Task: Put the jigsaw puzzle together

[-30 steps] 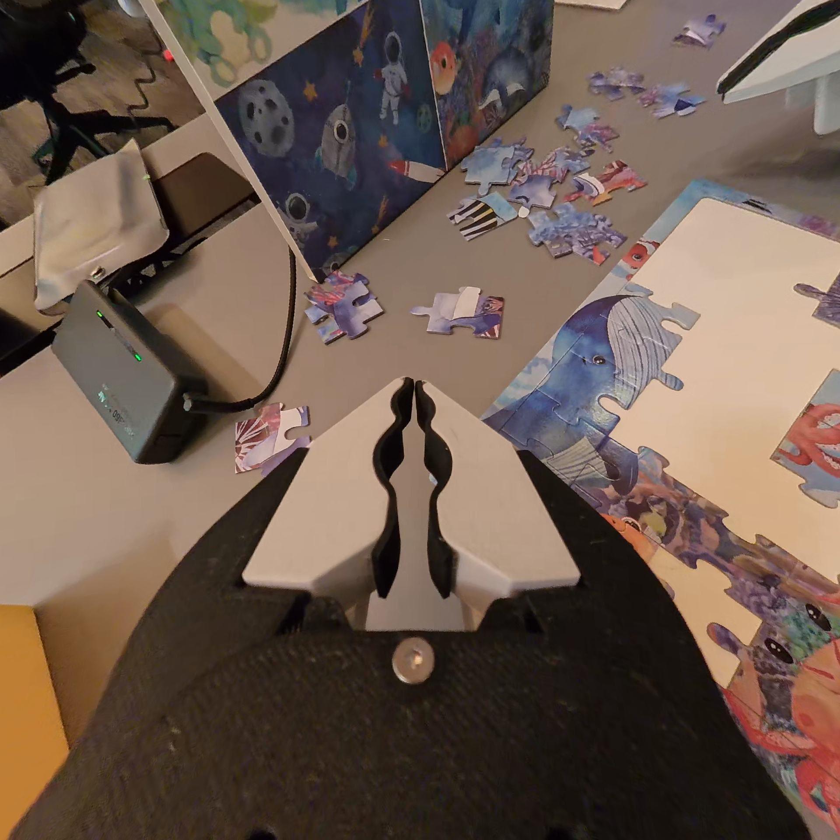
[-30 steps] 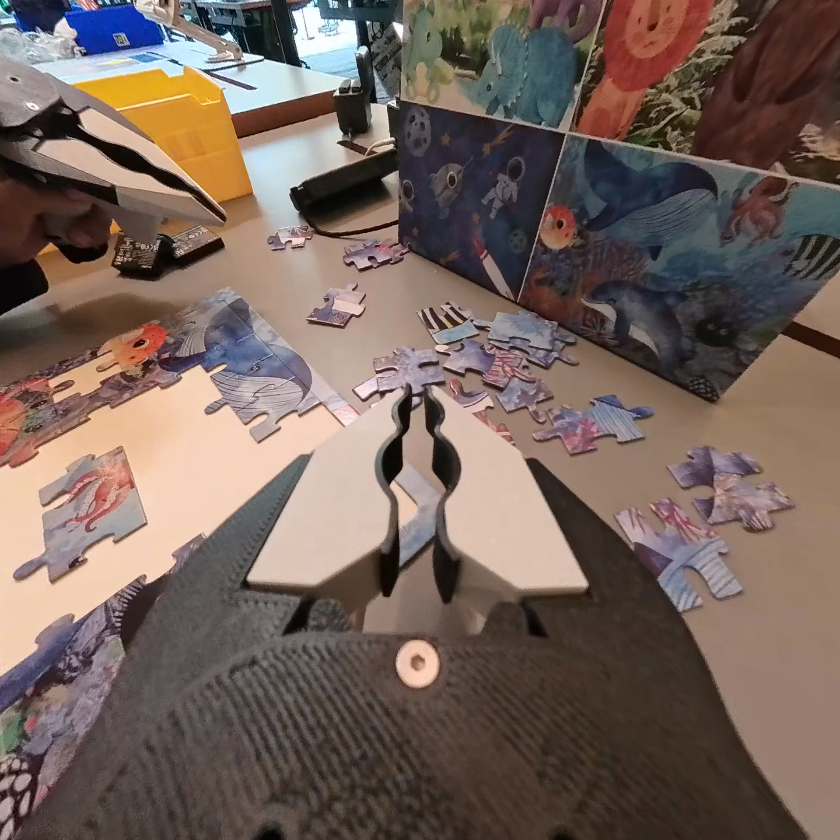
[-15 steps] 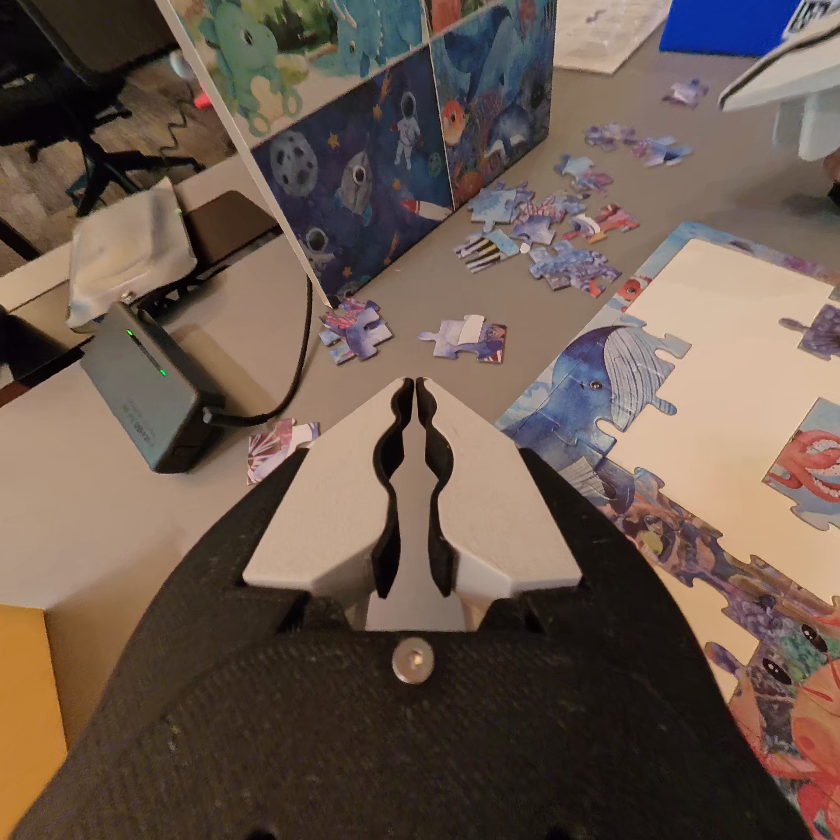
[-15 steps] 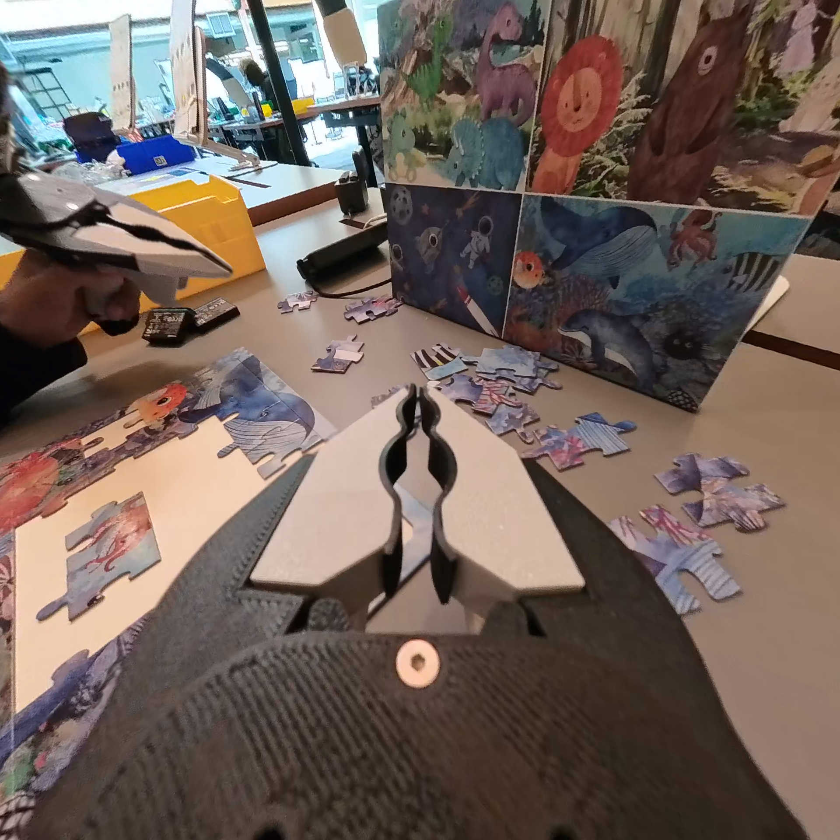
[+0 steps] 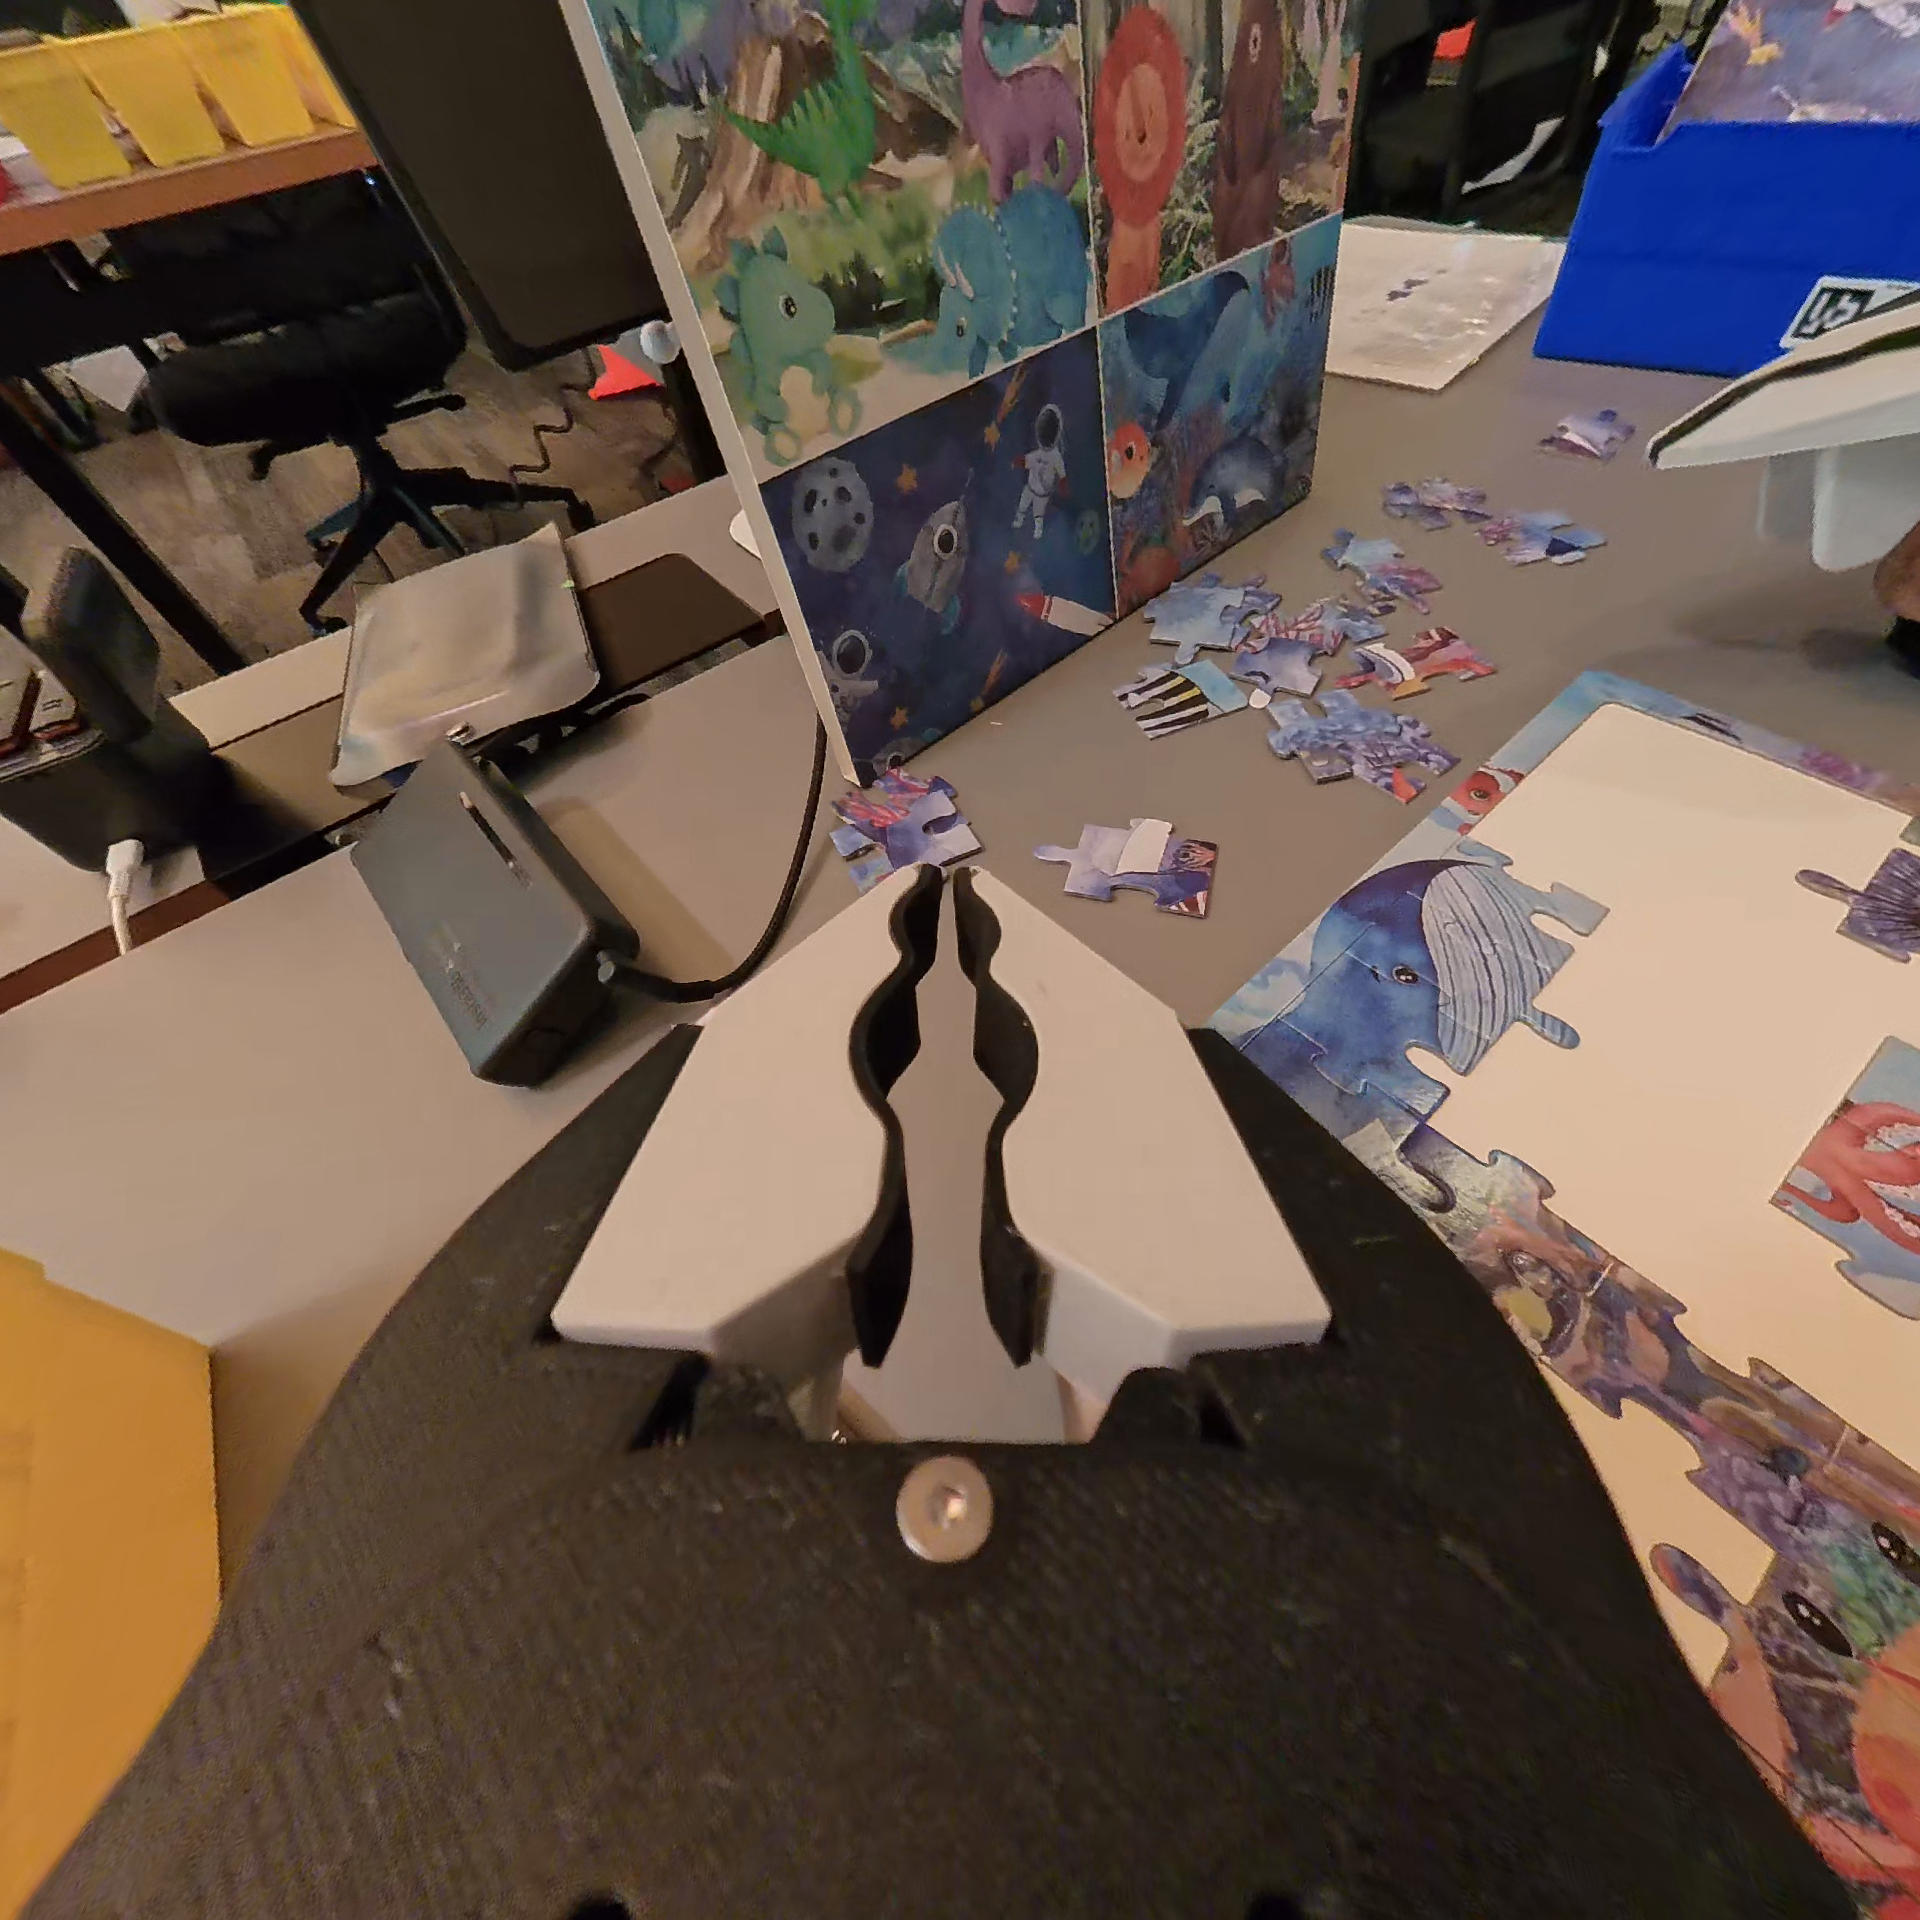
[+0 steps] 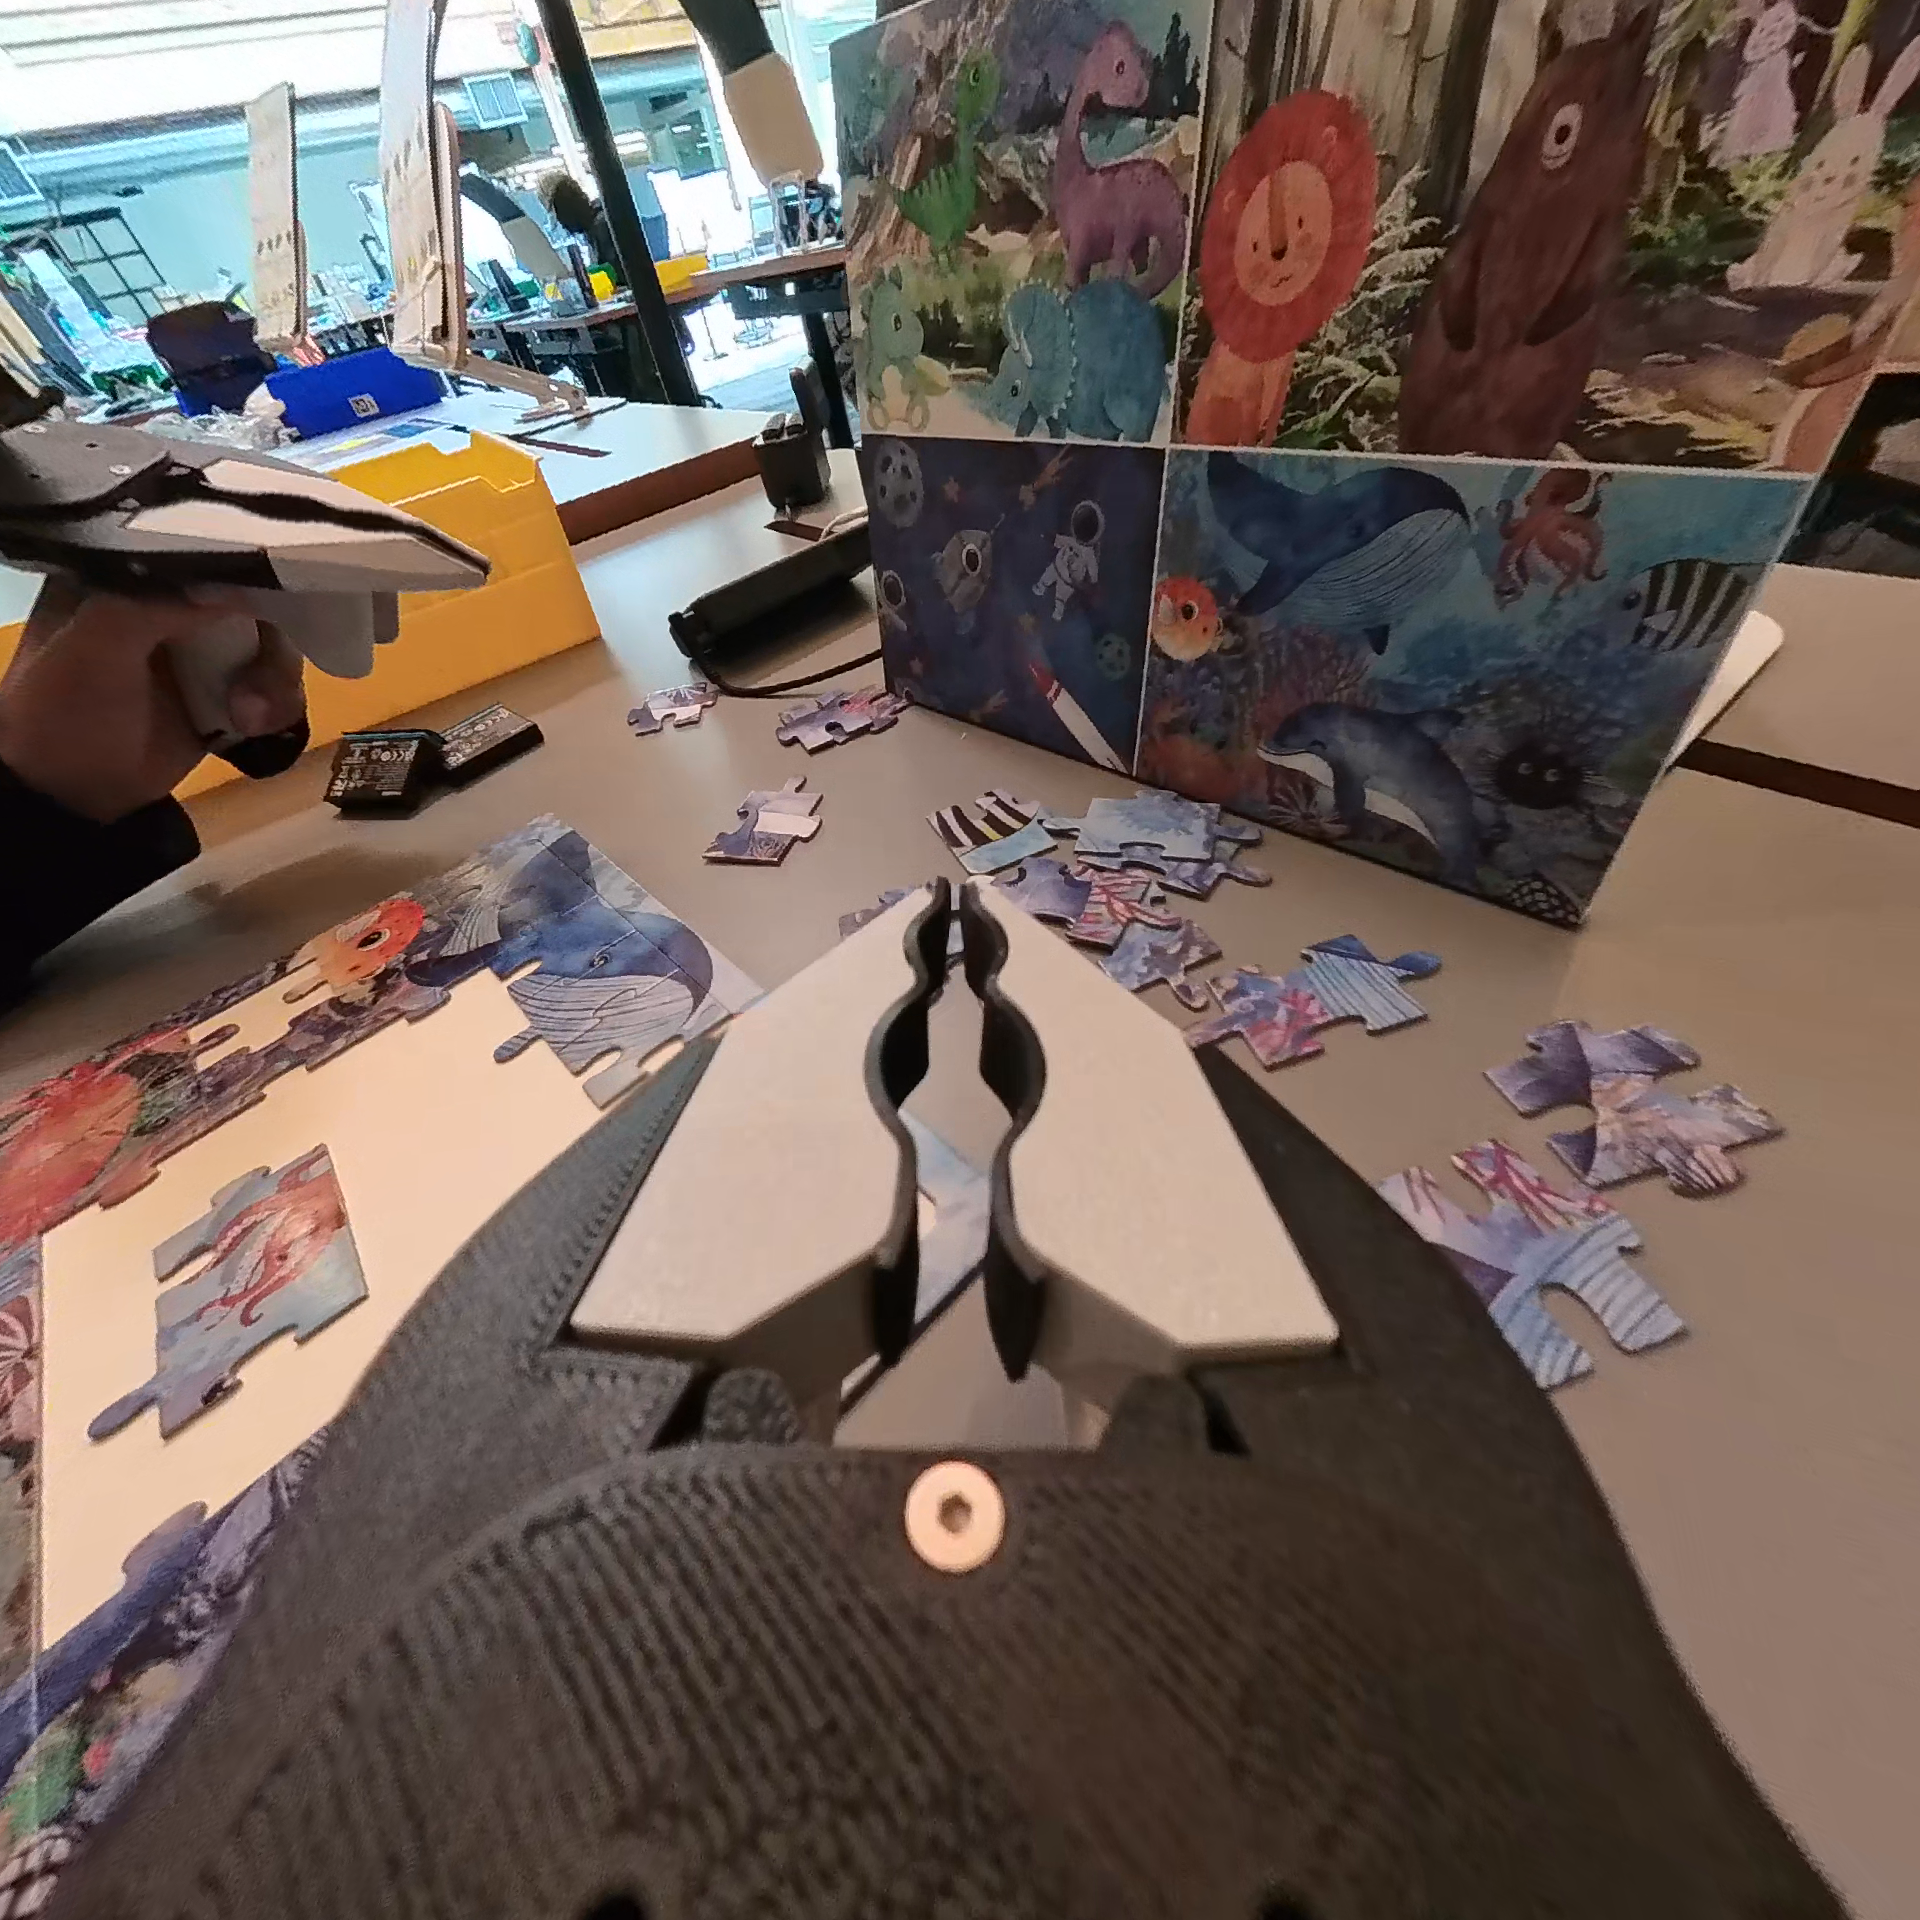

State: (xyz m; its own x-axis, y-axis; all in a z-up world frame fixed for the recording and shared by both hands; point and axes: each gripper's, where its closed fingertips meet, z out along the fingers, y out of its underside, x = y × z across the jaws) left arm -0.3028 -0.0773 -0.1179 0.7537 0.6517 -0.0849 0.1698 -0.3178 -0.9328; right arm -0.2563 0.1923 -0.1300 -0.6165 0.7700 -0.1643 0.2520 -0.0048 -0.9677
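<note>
The puzzle board [image 5: 1662, 987] lies on the grey table, with a blue whale [image 5: 1434, 966] and a dark border joined along its left and near sides. It also shows in the right wrist view [image 6: 416, 1122], with a loose octopus piece [image 6: 260, 1247] on its bare middle. Loose pieces [image 6: 1122, 873] lie in front of the picture box and show in the left wrist view too [image 5: 1299, 665]. My left gripper [image 5: 951, 878] is shut and empty, above the table left of the board. My right gripper [image 6: 956, 894] is shut and empty, above the board's far corner.
A tall picture box [image 6: 1351, 520] stands behind the loose pieces. A power bank [image 5: 488, 935] with a cable lies left of it. A yellow bin [image 6: 488, 582] and black batteries [image 6: 416, 753] sit past the board. More pieces [image 6: 1621, 1132] lie at the right. A blue bin [image 5: 1714, 229] stands far right. My hands' fingertips stand some 30 centimetres from each other. My right gripper's tips are some 20 centimetres from the loose octopus piece [image 6: 260, 1247].
Both grippers have risen and tilted up from the table, so more of the picture box and the room shows. Both stay shut. No piece has moved.
</note>
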